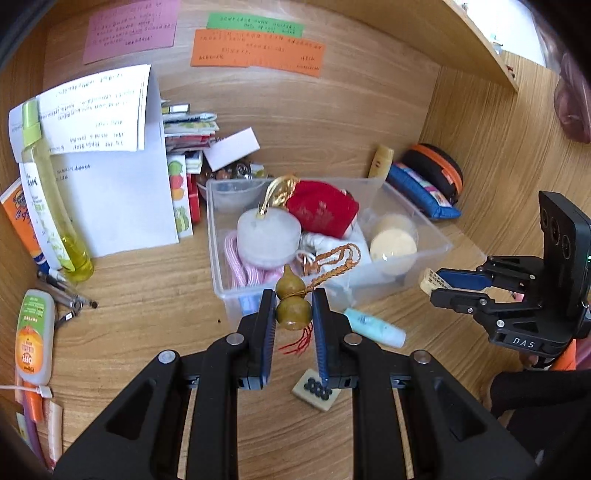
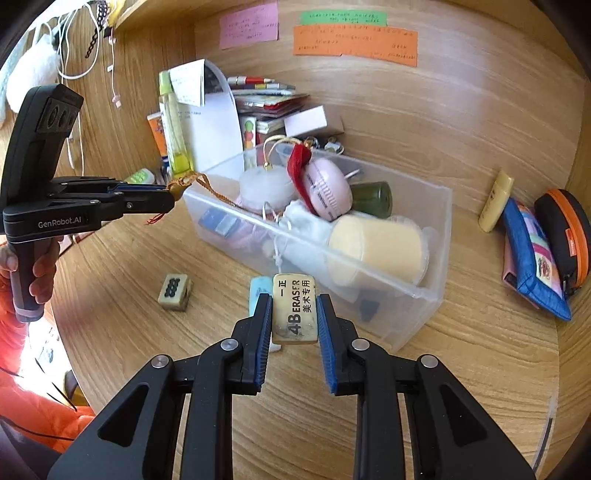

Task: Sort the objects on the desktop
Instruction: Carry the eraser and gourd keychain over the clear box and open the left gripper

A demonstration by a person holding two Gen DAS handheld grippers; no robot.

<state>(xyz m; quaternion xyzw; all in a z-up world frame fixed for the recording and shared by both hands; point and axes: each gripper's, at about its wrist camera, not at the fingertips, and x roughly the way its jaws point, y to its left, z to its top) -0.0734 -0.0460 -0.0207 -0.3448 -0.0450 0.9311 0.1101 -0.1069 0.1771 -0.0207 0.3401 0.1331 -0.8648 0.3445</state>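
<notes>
Wooden worktop (image 2: 480,369), clear plastic bin (image 2: 436,295) crammed with trinkets, left gripper (image 1: 293,314) pinching an olive gourd charm (image 1: 291,302) above the bin's near edge, right gripper (image 2: 293,317) clamping a cream eraser (image 2: 294,308) beside the bin, mahjong tile (image 2: 174,291) lying on the wood

notes (image 1: 255,48): writing unreadable | tube (image 1: 373,326): end behind tool

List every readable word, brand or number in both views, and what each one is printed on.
"4B ERASER", beside Chinese characters: cream eraser clamped in the right gripper.
"GenRobot.AI": black body of the left gripper.
"DAS": black body of the right gripper.
"OFF": orange-and-green squeeze tube, upside down.
Pink, green and orange paper notes, white sheets: handwriting too blurred.
</notes>
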